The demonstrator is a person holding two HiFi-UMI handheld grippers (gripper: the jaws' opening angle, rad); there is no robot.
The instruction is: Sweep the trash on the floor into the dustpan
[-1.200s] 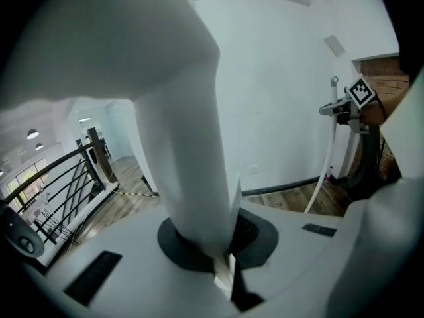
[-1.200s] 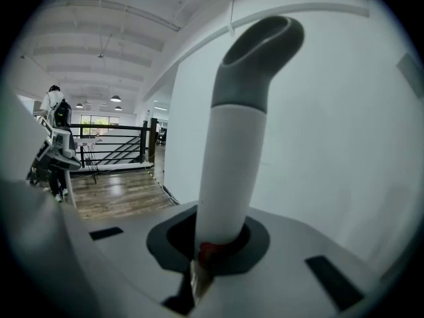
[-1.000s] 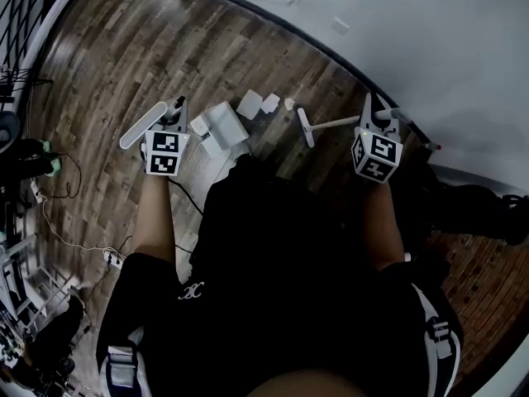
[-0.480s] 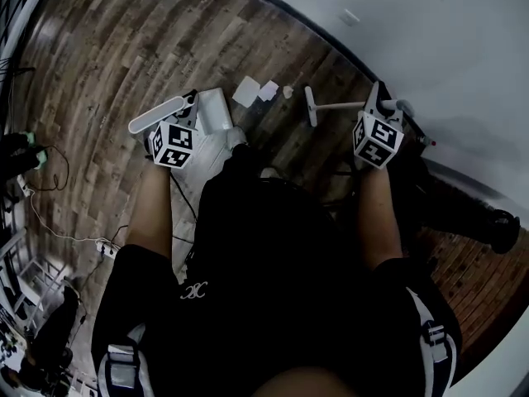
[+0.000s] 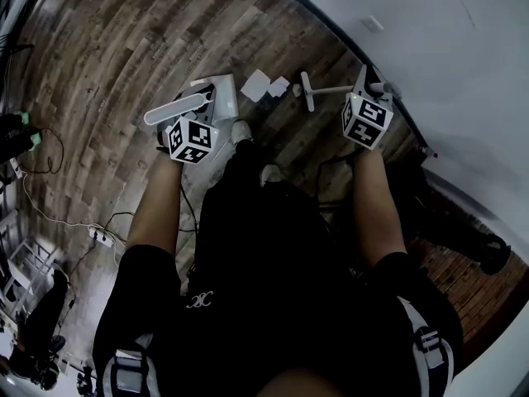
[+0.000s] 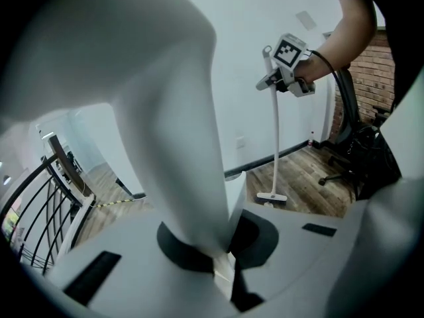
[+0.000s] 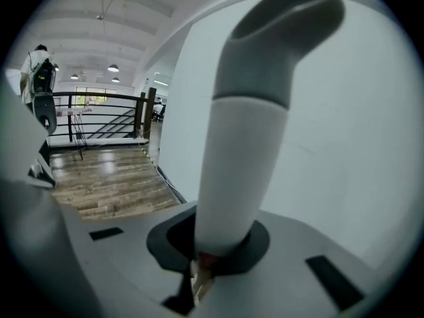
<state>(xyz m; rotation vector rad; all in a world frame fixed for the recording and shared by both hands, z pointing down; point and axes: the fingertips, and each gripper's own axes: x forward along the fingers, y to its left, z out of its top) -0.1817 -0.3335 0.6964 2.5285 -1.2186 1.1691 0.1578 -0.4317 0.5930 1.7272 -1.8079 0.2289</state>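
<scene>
In the head view my left gripper (image 5: 192,114) is shut on the long white handle (image 5: 175,110) of the white dustpan (image 5: 220,98), which rests on the wood floor. Two white paper scraps (image 5: 257,83) and a smaller crumpled bit (image 5: 296,91) lie just right of the pan. The white broom head (image 5: 307,92) sits on the floor right beside the small bit. My right gripper (image 5: 364,89) is shut on the broom's handle. That white, grey-capped handle (image 7: 245,144) fills the right gripper view. The dustpan handle (image 6: 165,111) fills the left gripper view, with the broom stick (image 6: 277,138) beyond it.
A white wall (image 5: 463,48) runs close behind the broom. A dark office chair (image 5: 463,230) stands at the right by a brick floor patch. Cables and a power strip (image 5: 97,236) lie on the floor at the left. The person's shoe (image 5: 240,130) is near the dustpan.
Both grippers have shifted forward, up the head view, carrying dustpan and broom. The broom head has come slightly closer to the small scrap. Both grips are unchanged.
</scene>
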